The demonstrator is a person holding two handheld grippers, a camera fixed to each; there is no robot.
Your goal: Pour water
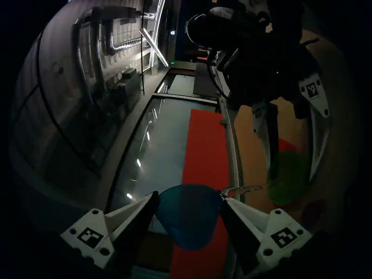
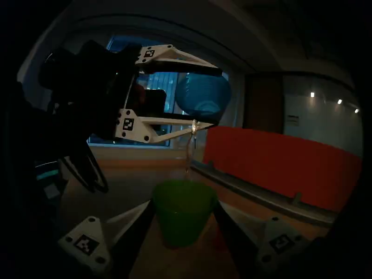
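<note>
water (image 2: pixel 189 149) streams from blue cup (image 2: pixel 203 95) into green cup (image 2: pixel 183 211).

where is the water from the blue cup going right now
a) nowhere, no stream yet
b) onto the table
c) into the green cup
C: in the right gripper view a thin stream drops from the tilted blue cup into the green cup right under it.

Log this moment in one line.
left tongs: grip tipped blue cup | water: falling into green cup | right tongs: grip green cup
</note>
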